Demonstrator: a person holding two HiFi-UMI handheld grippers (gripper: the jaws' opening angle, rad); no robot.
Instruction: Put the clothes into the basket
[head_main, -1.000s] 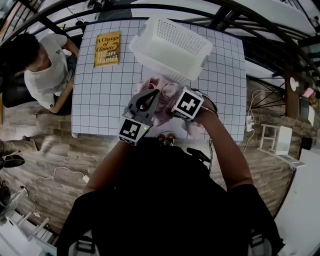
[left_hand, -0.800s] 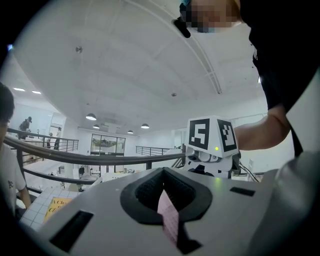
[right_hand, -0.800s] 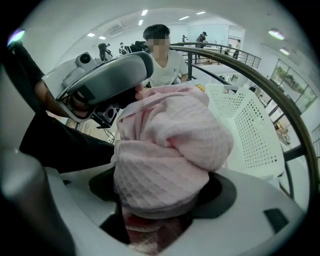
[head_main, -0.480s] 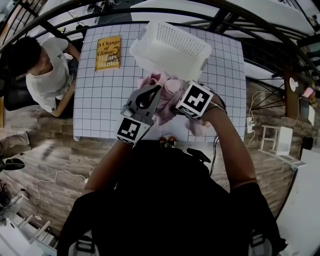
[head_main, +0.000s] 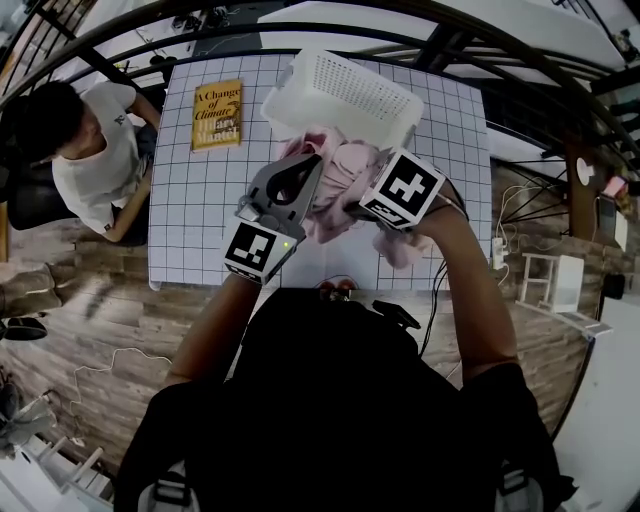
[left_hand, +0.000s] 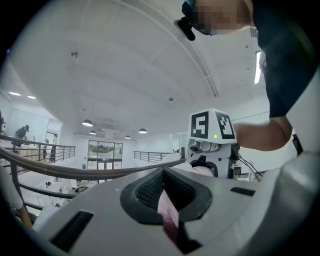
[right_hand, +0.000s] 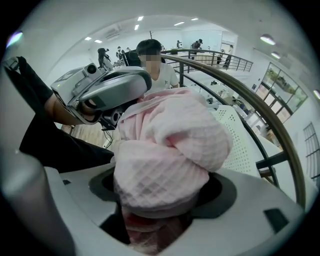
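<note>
white gridded table (head_main: 190, 210) below a railed gallery carries the work. left gripper (head_main: 292, 186) is pressed together on a thin fold of the pink garment (head_main: 345, 180); right gripper (right_hand: 160, 202) clamps a thick wad of it, jaws wide around the bulk. the two grips probably keep the cloth bunched and clear of the table for lifting over the rim of the basket (head_main: 340, 95), just beyond by the far edge. the garment's long axis runs gripper to gripper, along the near edge, a loose tail hanging at the right.
</note>
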